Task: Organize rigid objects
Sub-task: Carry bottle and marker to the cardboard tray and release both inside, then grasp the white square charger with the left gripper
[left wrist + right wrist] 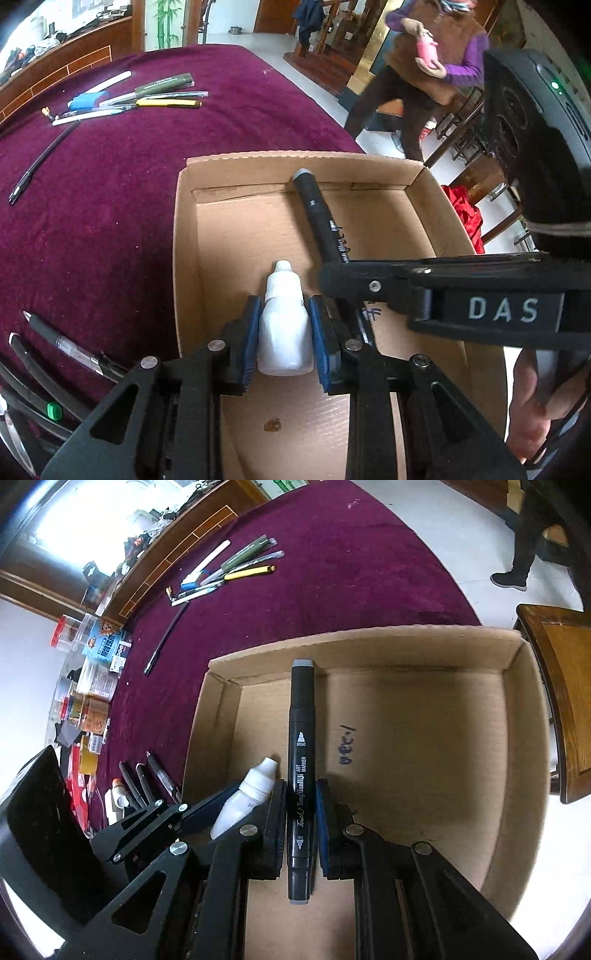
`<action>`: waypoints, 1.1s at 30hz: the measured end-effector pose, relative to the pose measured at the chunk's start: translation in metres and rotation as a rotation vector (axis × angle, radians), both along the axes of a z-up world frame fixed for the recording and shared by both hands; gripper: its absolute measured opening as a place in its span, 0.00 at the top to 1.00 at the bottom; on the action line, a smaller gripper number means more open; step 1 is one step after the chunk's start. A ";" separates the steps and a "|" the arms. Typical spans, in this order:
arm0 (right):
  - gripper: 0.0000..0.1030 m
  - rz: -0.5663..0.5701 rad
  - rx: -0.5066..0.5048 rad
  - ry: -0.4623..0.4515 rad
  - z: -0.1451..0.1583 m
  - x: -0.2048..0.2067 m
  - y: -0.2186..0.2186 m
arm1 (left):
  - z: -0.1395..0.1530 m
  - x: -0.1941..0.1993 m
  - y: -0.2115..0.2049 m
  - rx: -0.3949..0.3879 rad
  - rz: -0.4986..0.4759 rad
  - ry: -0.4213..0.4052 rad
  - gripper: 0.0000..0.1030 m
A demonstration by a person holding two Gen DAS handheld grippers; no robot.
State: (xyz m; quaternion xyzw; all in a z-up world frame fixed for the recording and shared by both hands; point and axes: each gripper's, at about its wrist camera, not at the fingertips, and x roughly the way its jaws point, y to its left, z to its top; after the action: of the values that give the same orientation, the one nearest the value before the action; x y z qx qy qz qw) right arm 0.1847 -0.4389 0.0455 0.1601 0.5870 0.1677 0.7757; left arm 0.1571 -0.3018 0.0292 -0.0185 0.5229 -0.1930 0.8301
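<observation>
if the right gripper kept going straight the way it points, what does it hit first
Probably the cardboard box floor: the right gripper, shut on the marker, points down into it, with nothing else ahead, though depth is unclear.

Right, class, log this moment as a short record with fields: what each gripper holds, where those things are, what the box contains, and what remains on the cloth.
left gripper: shut on the white dropper bottle, cap pointing away from the camera
right gripper: shut on the black art marker, gripped near the middle
position: both items held over the cardboard box
box contents: nothing lying loose inside that shows; handwriting on the floor
cloth: maroon tablecloth with a far group of pens and a near group of pens
</observation>
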 end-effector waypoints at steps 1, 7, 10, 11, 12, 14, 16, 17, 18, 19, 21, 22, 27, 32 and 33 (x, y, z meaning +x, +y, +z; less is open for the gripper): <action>0.87 0.001 -0.007 -0.004 0.001 0.000 0.001 | 0.001 -0.001 0.001 -0.006 -0.001 0.001 0.77; 0.83 -0.017 -0.010 -0.009 0.007 -0.004 0.003 | 0.006 -0.005 0.006 -0.025 -0.007 0.005 0.67; 0.79 -0.041 -0.006 -0.020 0.012 -0.011 0.001 | 0.013 -0.010 0.009 -0.043 -0.008 -0.006 0.62; 0.78 -0.049 -0.002 -0.022 0.014 -0.013 0.001 | 0.016 -0.012 0.010 -0.046 -0.011 -0.008 0.61; 0.78 -0.056 0.004 -0.022 0.015 -0.016 0.000 | 0.018 -0.014 0.010 -0.049 -0.017 -0.009 0.61; 0.78 -0.071 0.022 -0.026 0.020 -0.025 -0.001 | 0.023 -0.018 0.012 -0.053 -0.026 -0.013 0.61; 0.78 -0.077 0.035 -0.033 0.024 -0.034 0.001 | 0.027 -0.024 0.014 -0.056 -0.031 -0.014 0.61; 0.78 -0.079 0.039 -0.037 0.026 -0.039 0.003 | 0.029 -0.028 0.016 -0.061 -0.033 -0.012 0.61; 0.78 -0.080 0.045 -0.041 0.029 -0.044 0.005 | 0.031 -0.032 0.019 -0.066 -0.034 -0.013 0.61; 0.78 -0.079 0.051 -0.045 0.031 -0.050 0.007 | 0.034 -0.036 0.021 -0.067 -0.036 -0.016 0.61; 0.78 -0.078 0.058 -0.053 0.035 -0.060 0.012 | 0.038 -0.044 0.027 -0.062 -0.037 -0.026 0.61; 0.77 -0.076 0.060 -0.059 0.037 -0.066 0.016 | 0.040 -0.049 0.031 -0.063 -0.035 -0.028 0.61; 0.69 -0.053 0.088 -0.077 0.047 -0.089 0.040 | 0.051 -0.073 0.055 -0.066 -0.017 -0.042 0.61; 0.68 -0.004 0.106 -0.096 0.056 -0.108 0.075 | 0.058 -0.094 0.089 -0.061 0.019 -0.050 0.61; 0.67 0.003 0.106 -0.098 0.056 -0.111 0.079 | 0.059 -0.099 0.098 -0.062 0.031 -0.050 0.61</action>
State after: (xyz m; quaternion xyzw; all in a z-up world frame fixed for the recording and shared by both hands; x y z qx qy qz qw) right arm 0.0739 -0.3596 0.1016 0.1919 0.5388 0.2073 0.7937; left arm 0.0586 -0.2040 0.0878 -0.0473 0.4954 -0.1966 0.8448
